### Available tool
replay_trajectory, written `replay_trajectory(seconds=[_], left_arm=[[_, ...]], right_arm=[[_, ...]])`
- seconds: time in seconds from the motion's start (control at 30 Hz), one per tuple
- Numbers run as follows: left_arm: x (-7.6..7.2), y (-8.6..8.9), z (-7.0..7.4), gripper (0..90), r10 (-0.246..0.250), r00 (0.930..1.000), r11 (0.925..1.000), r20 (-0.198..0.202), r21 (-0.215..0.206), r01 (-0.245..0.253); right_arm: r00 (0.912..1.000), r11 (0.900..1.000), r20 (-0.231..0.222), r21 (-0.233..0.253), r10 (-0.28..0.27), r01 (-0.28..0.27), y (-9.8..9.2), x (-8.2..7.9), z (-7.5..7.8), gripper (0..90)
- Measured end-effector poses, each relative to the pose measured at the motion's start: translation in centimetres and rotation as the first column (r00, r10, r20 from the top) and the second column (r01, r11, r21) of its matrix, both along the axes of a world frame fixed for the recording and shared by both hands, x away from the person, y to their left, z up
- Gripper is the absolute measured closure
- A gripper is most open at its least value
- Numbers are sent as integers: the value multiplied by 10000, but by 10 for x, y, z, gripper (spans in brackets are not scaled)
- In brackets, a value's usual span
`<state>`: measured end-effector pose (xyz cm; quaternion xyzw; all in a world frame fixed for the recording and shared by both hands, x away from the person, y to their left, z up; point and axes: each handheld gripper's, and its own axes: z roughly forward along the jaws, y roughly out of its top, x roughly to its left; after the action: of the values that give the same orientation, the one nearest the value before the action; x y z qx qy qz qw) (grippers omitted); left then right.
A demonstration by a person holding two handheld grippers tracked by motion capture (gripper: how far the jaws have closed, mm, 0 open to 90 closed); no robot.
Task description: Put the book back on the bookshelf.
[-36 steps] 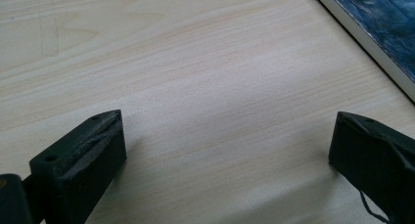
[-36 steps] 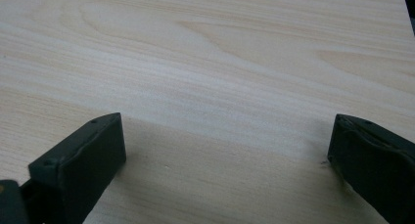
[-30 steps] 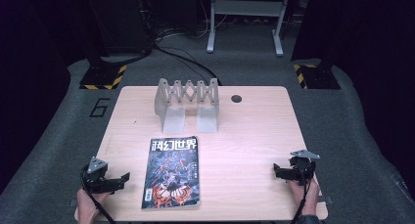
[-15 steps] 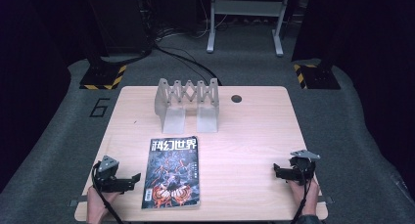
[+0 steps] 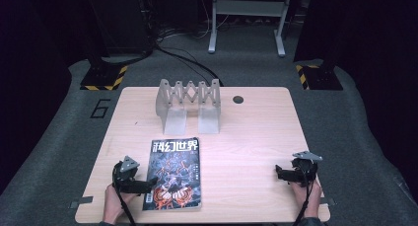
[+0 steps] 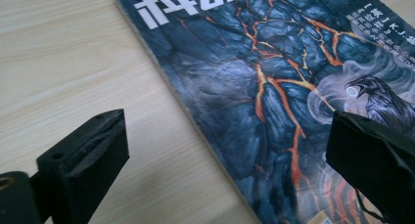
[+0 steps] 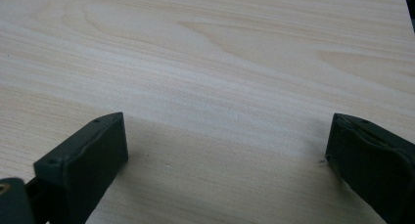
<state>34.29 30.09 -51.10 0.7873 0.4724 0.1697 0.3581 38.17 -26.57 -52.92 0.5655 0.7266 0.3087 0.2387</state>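
On the left of the high view, the left tool (image 5: 148, 182) sits low over the wooden surface (image 5: 256, 137), held by a hand (image 5: 114, 202) that comes in from the near edge. Its tip lies at the left edge of the magazine (image 5: 174, 172), about two thirds of the way down the cover. In the left gripper view its two black jaws stand wide apart with nothing between them but the magazine's spine edge: one jaw hangs over bare wood, the other over the dark cover. Whether either jaw touches the paper cannot be told.

The magazine lies flat in the near left-centre of the surface, its white title characters along the top edge and a pattern of orange cracks on blue-black rock below. In the left gripper view, a raven's head (image 6: 372, 89) shows on the cover near the jaw over the cover.

Behind the magazine, toward the far edge, stands a pale grey folding rack (image 5: 188, 103) with a zigzag top and two upright plates. Just right of it a small dark round hole (image 5: 238, 99) is set in the wood.

At the right, the right tool (image 5: 279, 172) rests near the front right corner, well apart from the magazine, in a hand (image 5: 305, 194). In the right gripper view its jaws are spread wide over bare wood, gripping nothing.
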Motion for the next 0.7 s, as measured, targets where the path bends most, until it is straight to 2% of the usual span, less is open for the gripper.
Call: replay_trajectory(seconds=[0.2,0.3,0.33,0.4,0.57,0.63,0.7], left_arm=[[0,-12,-6,53,-184,9998,9998,-89,79,185],[0,-15,-11,61,-339,9992,9990,-205,275,345],[0,-17,-14,65,-248,9996,9997,-142,-28,248],[0,-16,-14,72,-325,9994,9994,-150,-119,323],[-3,-21,-15,88,-467,9989,9988,-49,-138,466],[-3,-22,-14,88,-412,9991,9991,-132,-100,411],[-3,-22,-15,88,-324,9995,9994,-10,-115,324]], right_arm=[[9999,9999,-50,81,-99,99,1,-1,0,15],[9999,9999,-50,79,-103,103,1,-1,0,15],[9999,9999,-49,83,-109,110,1,-1,0,16],[9999,9999,-50,82,-109,110,1,-1,0,16],[10000,9999,21,59,-95,95,1,-1,0,17],[9999,9999,40,68,-109,108,1,-1,0,16],[9999,9999,-3,72,-102,102,1,-1,0,17]])
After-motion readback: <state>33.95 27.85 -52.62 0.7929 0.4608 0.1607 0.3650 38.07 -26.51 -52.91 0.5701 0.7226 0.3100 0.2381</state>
